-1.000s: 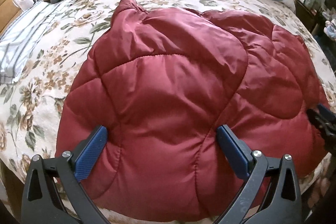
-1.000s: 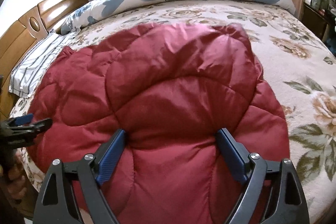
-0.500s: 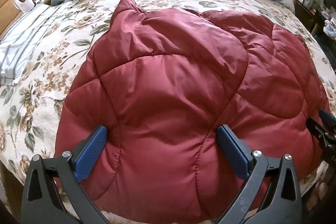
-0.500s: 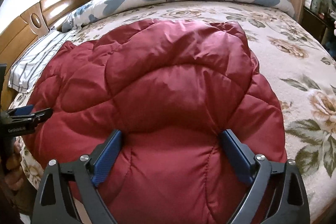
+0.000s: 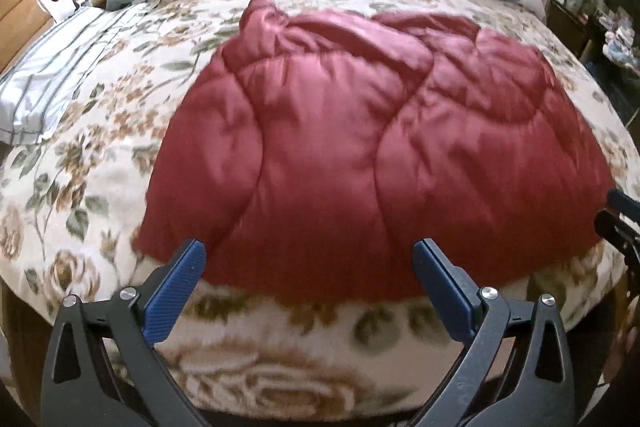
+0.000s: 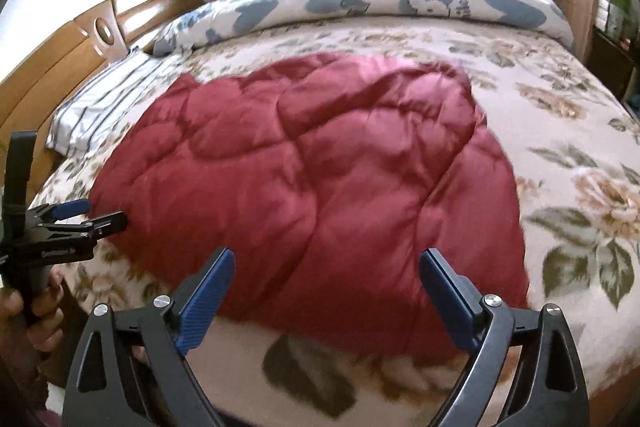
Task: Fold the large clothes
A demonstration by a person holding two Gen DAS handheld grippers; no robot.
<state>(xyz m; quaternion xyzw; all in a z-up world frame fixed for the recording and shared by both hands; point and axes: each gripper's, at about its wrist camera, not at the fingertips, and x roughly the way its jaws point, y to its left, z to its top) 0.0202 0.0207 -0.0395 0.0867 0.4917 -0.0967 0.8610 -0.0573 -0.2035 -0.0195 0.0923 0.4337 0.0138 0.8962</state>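
Here the dark red quilted jacket [image 5: 380, 155] lay folded and spread on the floral blanket [image 5: 80, 163] of the bed, close to its near edge. The left gripper [image 5: 310, 259] hung over that edge with jaws spread wide, holding nothing. The right gripper [image 6: 326, 267] likewise stood wide apart and empty above the jacket's near hem. A striped pillow [image 6: 104, 99] lay far left by the wooden headboard [image 6: 52, 67].

Both wrist views tilt down, sharing jacket [image 5: 380, 155]
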